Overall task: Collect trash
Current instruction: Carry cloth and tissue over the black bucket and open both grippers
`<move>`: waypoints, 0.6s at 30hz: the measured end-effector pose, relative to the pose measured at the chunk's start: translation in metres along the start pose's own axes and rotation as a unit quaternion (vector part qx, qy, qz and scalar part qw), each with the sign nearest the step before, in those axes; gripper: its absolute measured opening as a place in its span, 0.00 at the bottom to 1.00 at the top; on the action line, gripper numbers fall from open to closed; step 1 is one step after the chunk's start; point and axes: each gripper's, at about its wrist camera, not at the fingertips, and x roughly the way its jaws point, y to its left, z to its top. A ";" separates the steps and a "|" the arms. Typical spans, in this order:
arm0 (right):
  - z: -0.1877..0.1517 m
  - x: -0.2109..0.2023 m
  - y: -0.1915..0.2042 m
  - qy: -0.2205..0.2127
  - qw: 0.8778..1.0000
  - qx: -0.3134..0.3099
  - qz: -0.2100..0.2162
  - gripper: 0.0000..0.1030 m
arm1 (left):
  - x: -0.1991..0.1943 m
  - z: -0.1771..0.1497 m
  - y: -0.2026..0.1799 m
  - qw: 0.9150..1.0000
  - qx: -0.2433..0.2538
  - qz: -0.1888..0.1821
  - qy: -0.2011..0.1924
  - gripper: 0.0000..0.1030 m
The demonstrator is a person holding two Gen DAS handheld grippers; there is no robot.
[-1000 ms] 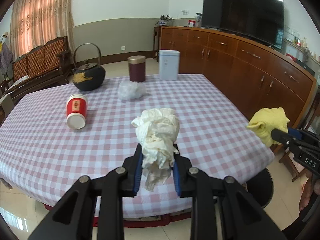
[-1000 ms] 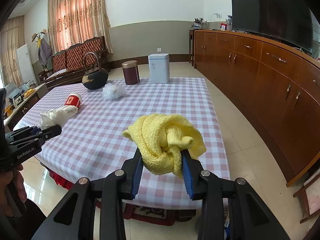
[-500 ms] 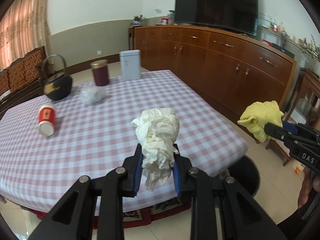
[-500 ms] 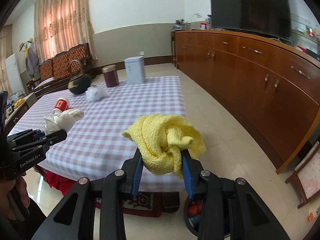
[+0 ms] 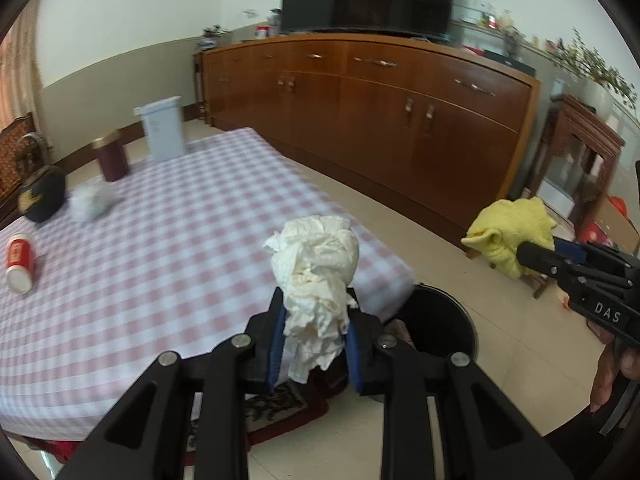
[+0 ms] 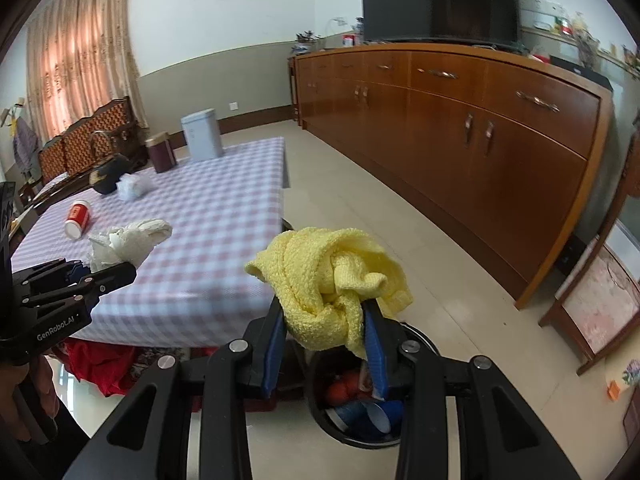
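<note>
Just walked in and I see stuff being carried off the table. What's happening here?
A person is clearing trash with a handheld gripper in each hand. The left gripper is shut on a crumpled white tissue wad, and the right gripper is shut on a yellow cloth. Both are held near the black trash bin on the floor by the table corner; nothing has been dropped yet. A red paper cup and a clear plastic wad lie on the checkered tablecloth.

We see the left tool (image 5: 316,344): matte black forked arms, silver round screws, blue pads (image 5: 276,344). Right tool (image 6: 324,344) same build; white "DAS" on its side at right of left view. Left one reads "GenRobot.AI". Bare skin hand (image 5: 614,364) lower right.
</note>
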 end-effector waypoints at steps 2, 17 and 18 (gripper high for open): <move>-0.006 0.000 -0.012 0.002 1.000 0.007 -0.006 0.37 | 0.006 -0.001 -0.011 1.000 0.008 -0.012 0.005 0.27; -0.061 0.019 -0.086 0.053 0.997 0.044 -0.026 0.37 | 0.065 -0.029 -0.104 0.992 0.062 -0.083 0.076 0.27; -0.064 0.022 -0.088 0.058 0.997 0.042 -0.023 0.37 | 0.070 -0.033 -0.108 0.991 0.063 -0.087 0.083 0.27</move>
